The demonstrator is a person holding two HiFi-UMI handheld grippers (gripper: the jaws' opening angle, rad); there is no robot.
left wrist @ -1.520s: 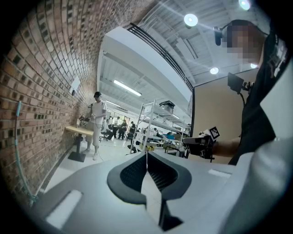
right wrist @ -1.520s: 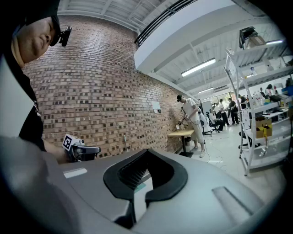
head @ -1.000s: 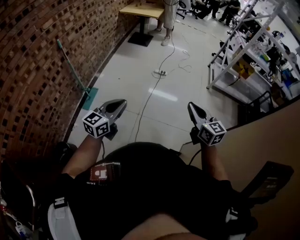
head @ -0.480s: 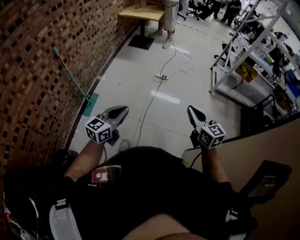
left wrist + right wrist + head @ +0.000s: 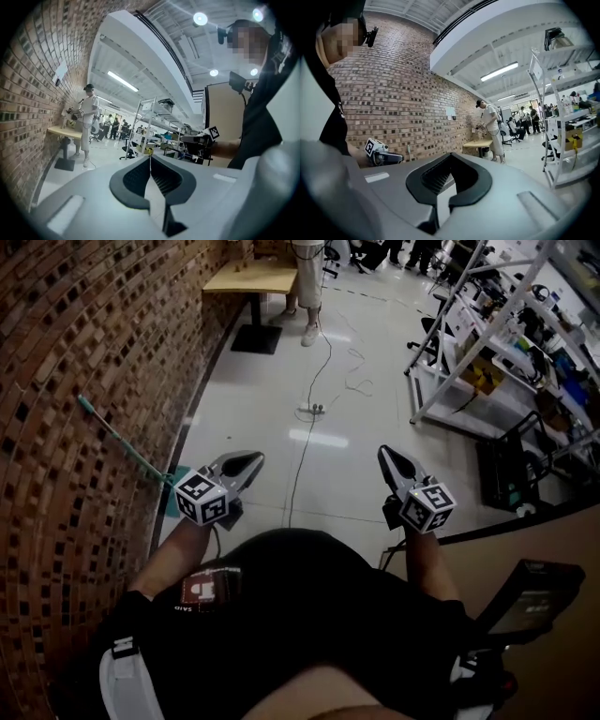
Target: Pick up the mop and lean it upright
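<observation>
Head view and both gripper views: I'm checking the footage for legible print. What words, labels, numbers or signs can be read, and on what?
Nothing reads clearly.
Red patch on the black shirt: white print, too blurred to read.
White sheet on the brick wall: too small to read.
Cube on the left tool, cube on the right tool: square patterns only, no words.

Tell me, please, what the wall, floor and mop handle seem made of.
The wall looks like matt brick: red-brown courses with mortar joints. The floor seems glossy pale tile or coating: it mirrors a light. The mop handle is a thin teal rod, painted metal or plastic; too small to tell.
</observation>
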